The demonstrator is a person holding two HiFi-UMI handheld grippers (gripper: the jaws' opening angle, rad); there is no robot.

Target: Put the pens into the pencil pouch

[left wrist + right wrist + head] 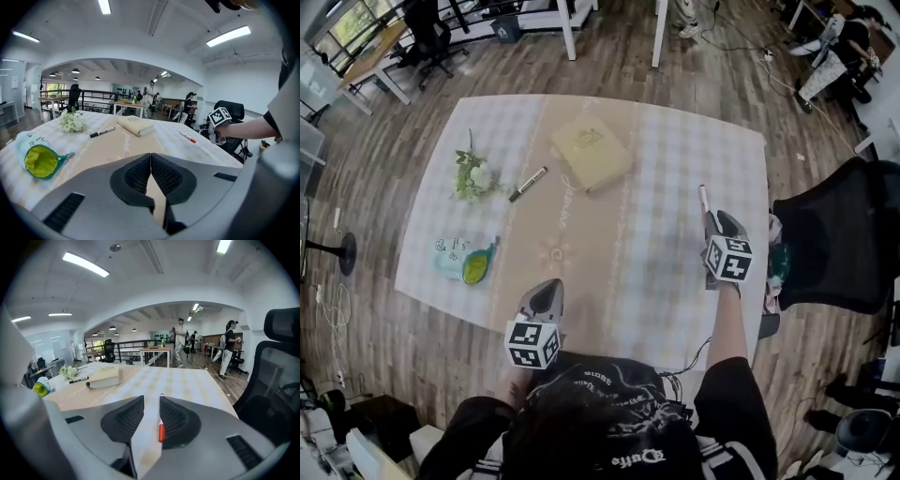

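Pencil pouch (464,261), teal with a lime lining, lies at the left edge of the checked counter (656,169) in an open office. The left claw (150,164) is closed and empty. The right claw (151,411) stands apart around a red-capped pen (161,431), seemingly not gripping it. A black pen (528,184) lies beside flowers (473,175).

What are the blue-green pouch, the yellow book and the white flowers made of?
The light blue pouch with lime green lining looks like soft fabric: it sags and gapes open. The pale yellow book seems to have a matte card or paper cover, no shine. The white flowers with green leaves could be real or plastic; the look leaves that open.
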